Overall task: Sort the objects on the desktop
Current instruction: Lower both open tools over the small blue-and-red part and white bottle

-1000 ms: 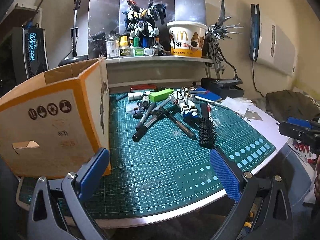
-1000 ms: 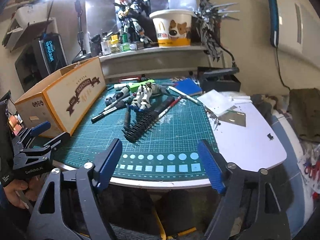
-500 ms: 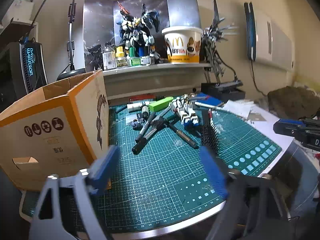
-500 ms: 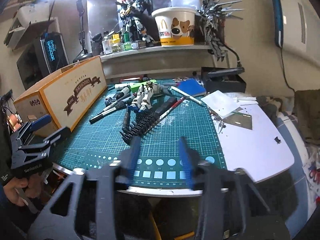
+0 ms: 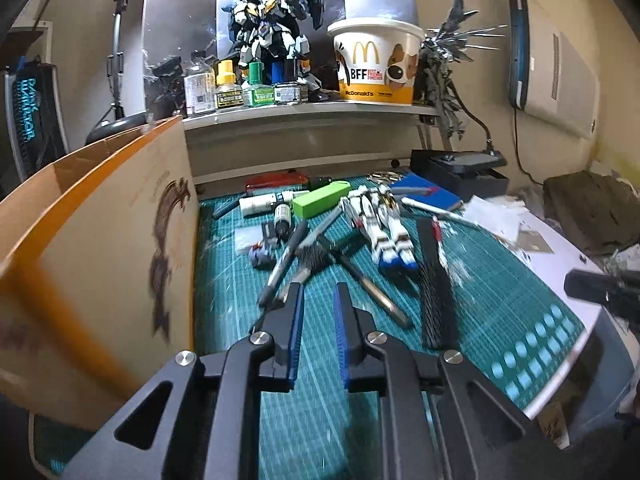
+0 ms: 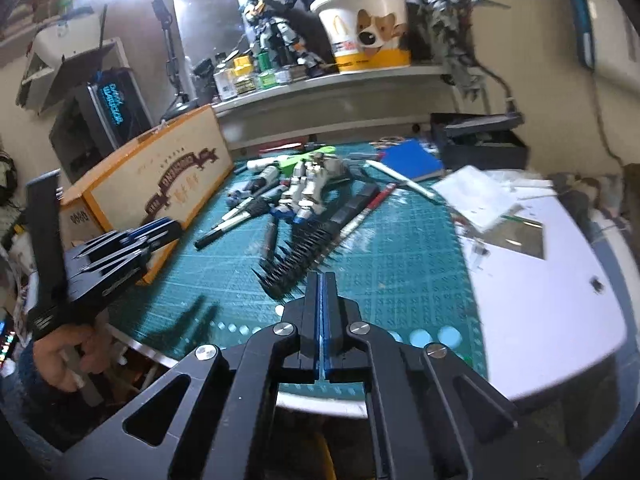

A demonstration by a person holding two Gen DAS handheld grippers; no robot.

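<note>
Left wrist: left claw point(image 5: 318, 300) nearly clenched after closing, a slim gap left, nothing between, over green mat point(image 5: 500, 280). Box point(image 5: 100, 248) at left; pens point(image 5: 288, 256), white model point(image 5: 384, 224), comb point(image 5: 434, 280) lying ahead.

Right wrist: right claw point(image 6: 322, 292) clenched empty after closing, just short of comb point(image 6: 300, 256). Only here: hand point(image 6: 60, 360) gripping left claw point(image 6: 156, 232) beside box point(image 6: 160, 184).

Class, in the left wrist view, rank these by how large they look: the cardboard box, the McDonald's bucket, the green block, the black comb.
1. cardboard box, though nearness to the camera enlarges it
2. McDonald's bucket
3. black comb
4. green block
</note>
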